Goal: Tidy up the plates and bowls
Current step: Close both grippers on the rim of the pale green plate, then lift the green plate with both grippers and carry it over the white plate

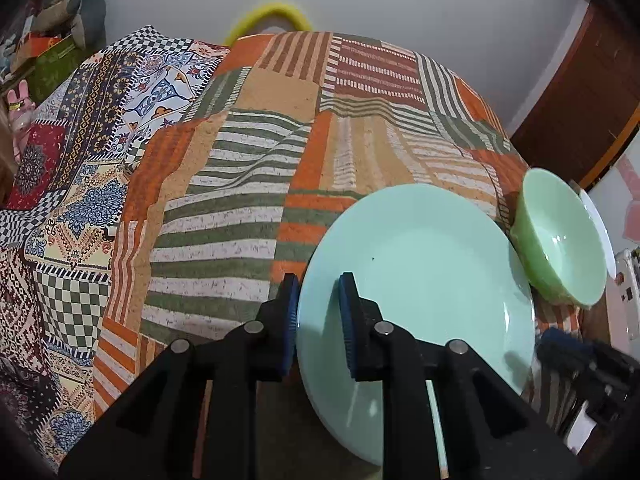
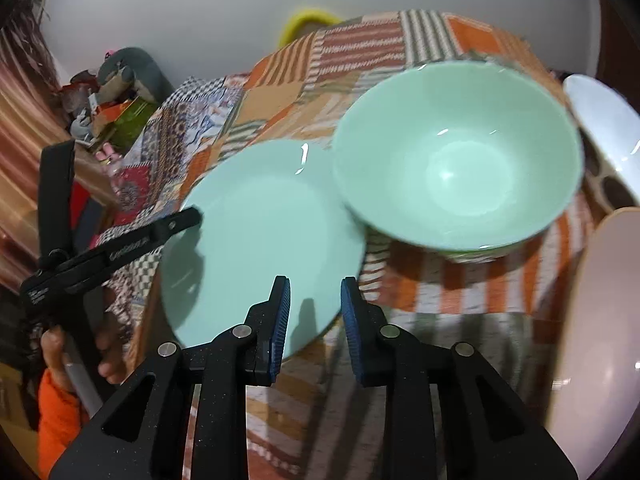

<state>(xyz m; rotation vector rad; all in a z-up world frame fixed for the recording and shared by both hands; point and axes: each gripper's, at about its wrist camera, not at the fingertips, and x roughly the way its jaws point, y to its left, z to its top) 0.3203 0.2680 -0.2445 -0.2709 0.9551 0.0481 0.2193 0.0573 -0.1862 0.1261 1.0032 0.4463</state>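
Left gripper (image 1: 319,320): jaws straddle left rim of mint-green plate (image 1: 420,272), pads pressing rim, clenched on plate. Plate lies near right edge of patchwork tablecloth (image 1: 248,184), near side overhanging front edge. Green bowl (image 1: 560,240) just beside plate on right, tilted, blurred. Right gripper (image 2: 315,316): jaws nearly closed above plate's near-right rim; contact with rim cannot be told. White dish (image 2: 608,128) beyond bowl at right edge. Pink dish (image 2: 592,320) at near-right corner. Hand (image 2: 80,356) with orange sleeve holds left tool's handle.
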